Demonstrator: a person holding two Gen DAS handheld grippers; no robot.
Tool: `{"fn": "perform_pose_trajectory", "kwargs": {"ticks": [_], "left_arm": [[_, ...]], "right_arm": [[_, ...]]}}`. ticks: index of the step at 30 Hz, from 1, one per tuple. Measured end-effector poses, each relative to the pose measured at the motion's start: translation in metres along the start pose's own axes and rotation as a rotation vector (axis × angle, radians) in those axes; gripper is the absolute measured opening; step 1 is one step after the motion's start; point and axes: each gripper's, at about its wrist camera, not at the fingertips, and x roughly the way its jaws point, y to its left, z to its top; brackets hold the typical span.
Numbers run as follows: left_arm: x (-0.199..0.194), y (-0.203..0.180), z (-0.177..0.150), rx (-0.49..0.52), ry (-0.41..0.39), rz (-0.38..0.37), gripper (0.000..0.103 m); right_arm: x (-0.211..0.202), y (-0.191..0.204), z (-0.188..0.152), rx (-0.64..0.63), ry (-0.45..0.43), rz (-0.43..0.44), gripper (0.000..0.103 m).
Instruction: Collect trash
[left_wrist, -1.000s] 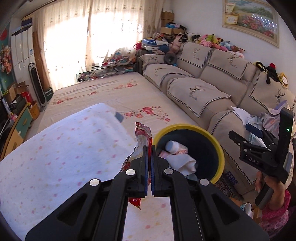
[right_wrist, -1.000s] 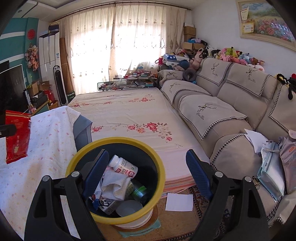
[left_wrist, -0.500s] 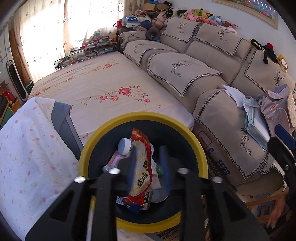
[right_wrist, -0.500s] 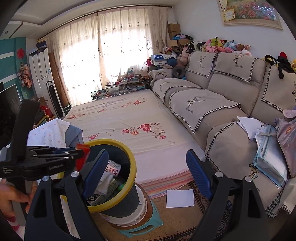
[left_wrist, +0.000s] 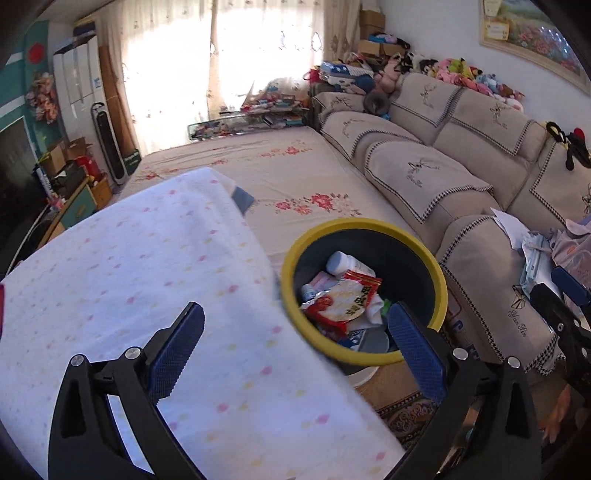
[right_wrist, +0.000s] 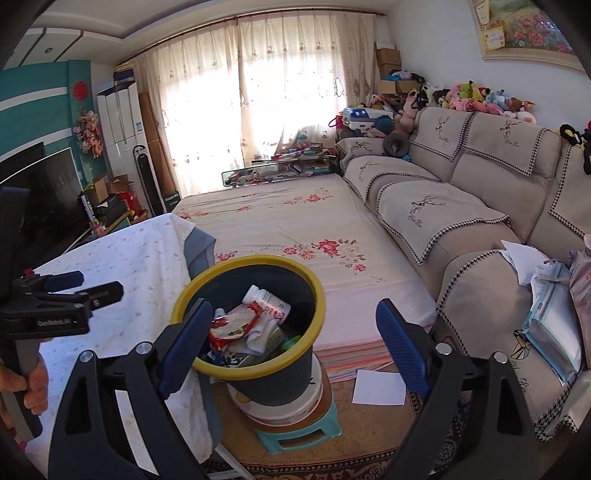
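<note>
A red and white snack wrapper (left_wrist: 343, 299) lies on top of the rubbish inside the dark bin with the yellow rim (left_wrist: 369, 223), next to a white bottle (left_wrist: 345, 264). My left gripper (left_wrist: 295, 310) hovers over the edge of the white dotted tablecloth (left_wrist: 129, 277), just left of the bin. Its jaws are opening and nothing is between them. In the right wrist view the bin (right_wrist: 258, 260) and the wrapper (right_wrist: 232, 325) sit below my right gripper (right_wrist: 293, 306). Its jaws are opening too, and they hold nothing. The left gripper (right_wrist: 62, 295) shows there at the far left.
The bin stands on a white bucket and a teal stool (right_wrist: 295, 435) between the cloth-covered table and a floral bed sheet (right_wrist: 277, 221). A white sheet of paper (right_wrist: 378, 386) lies on the rug. A beige sofa (right_wrist: 461, 221) with papers and bags runs along the right.
The left gripper carried the wrapper over the bin, opened and let it fall in, then drew back over the table. The right gripper shifted sideways, and the bin now sits more centred in its view.
</note>
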Motion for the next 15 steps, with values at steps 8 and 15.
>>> {"fn": "perform_pose_trajectory", "kwargs": {"ticks": [8, 15], "left_arm": [[-0.131, 0.101, -0.074, -0.119, -0.099, 0.243, 0.098], [-0.22, 0.155, -0.136, -0.225, -0.162, 0.368, 0.098]], "right_arm": [[-0.043, 0.062, -0.006, -0.075, -0.047, 0.132, 0.096], [-0.076, 0.099, -0.009, -0.122, -0.079, 0.165, 0.096]]}}
